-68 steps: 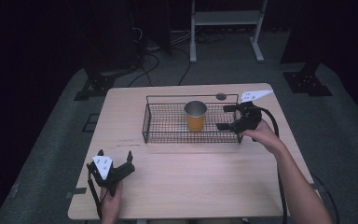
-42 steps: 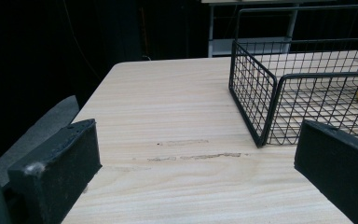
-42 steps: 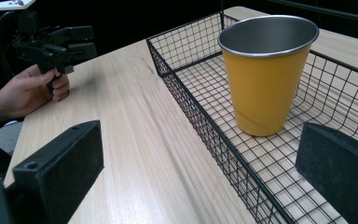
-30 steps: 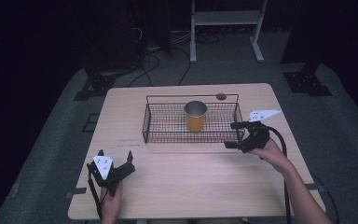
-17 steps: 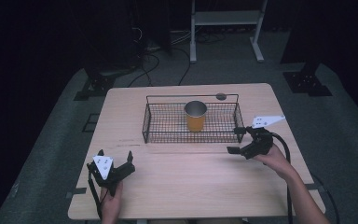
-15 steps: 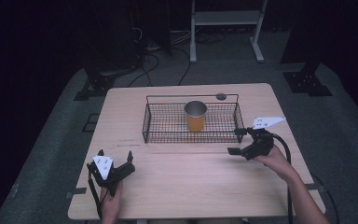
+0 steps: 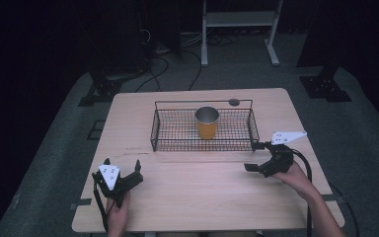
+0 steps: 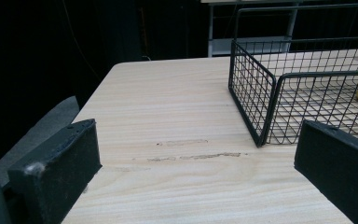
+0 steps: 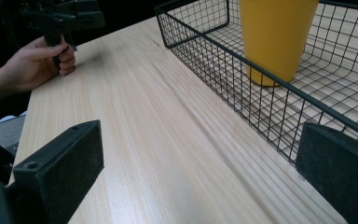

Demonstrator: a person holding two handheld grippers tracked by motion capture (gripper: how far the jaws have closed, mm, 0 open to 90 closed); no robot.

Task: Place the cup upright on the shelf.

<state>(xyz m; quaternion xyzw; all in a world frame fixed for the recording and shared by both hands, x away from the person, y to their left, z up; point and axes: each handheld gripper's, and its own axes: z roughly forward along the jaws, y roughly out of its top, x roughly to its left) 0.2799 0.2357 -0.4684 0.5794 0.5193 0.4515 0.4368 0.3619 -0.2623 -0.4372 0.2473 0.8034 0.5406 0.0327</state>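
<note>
Yellow cup with metal rim (image 7: 207, 122) stands upright inside black wire basket (image 7: 177, 139) at 12 o'clock on the light wood surface (image 7: 202, 182). Right tongs (image 7: 253, 157) at 3 o'clock, just outside basket corner, jaws apart, empty. Left tongs (image 7: 122, 166) at 8 o'clock, also spread, empty.

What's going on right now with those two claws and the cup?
Left gripper open, right gripper open, both empty. Orange cup upright in wire basket. Nothing blocking.
</note>
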